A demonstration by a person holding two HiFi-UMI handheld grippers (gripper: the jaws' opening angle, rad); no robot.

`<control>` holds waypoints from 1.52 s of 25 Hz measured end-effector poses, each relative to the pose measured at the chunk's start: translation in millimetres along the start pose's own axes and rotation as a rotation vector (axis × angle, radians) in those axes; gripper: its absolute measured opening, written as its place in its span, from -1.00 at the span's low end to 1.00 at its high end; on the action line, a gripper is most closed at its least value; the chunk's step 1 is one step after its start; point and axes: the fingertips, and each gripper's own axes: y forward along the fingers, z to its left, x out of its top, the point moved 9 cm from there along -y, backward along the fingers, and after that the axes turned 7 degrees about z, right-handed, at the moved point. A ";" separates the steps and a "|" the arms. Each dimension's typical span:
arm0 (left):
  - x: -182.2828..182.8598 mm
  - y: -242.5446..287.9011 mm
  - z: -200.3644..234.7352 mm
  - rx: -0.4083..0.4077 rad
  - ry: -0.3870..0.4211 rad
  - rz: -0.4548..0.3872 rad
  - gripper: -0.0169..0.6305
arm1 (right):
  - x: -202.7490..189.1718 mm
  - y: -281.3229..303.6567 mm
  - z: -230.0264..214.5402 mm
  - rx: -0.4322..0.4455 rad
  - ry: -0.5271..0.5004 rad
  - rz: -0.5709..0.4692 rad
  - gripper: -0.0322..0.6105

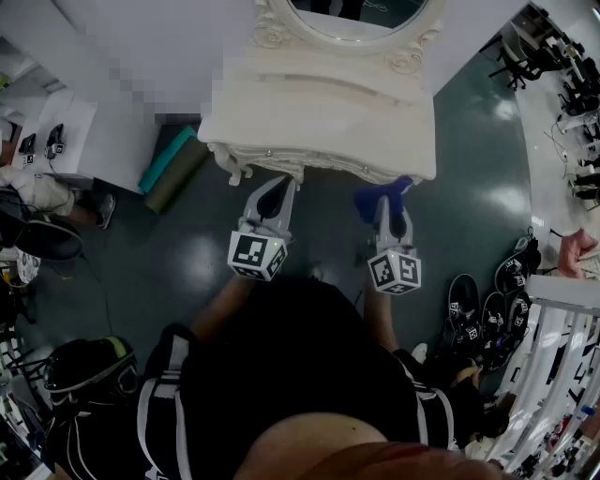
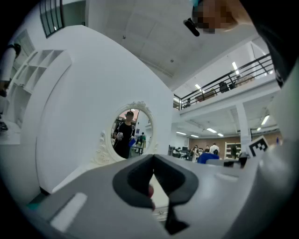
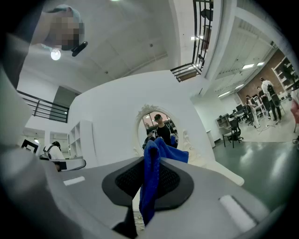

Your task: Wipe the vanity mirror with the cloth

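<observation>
Blue cloth point(image 3: 149, 191) was clamped in the right claw point(image 1: 383, 199), held up before the vanity mirror point(image 1: 349, 21) without touching it. The left claw point(image 1: 275, 187) was held alongside, also short of the mirror, its jaws closed together on nothing, over the white bench's point(image 1: 319, 122) front edge.

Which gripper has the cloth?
The right gripper: its jaws are shut on the blue cloth. The left gripper is shut, with nothing between its jaws.
</observation>
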 end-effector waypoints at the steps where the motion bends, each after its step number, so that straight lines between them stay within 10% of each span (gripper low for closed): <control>1: -0.3 0.2 -1.0 0.002 0.000 0.000 -0.91 | 0.4 -0.8 -1.3 0.000 0.001 0.000 -0.76; 38: -17.8 40.1 -44.4 0.120 -0.030 0.057 -0.91 | 8.0 37.0 -66.3 0.096 0.043 0.010 -0.76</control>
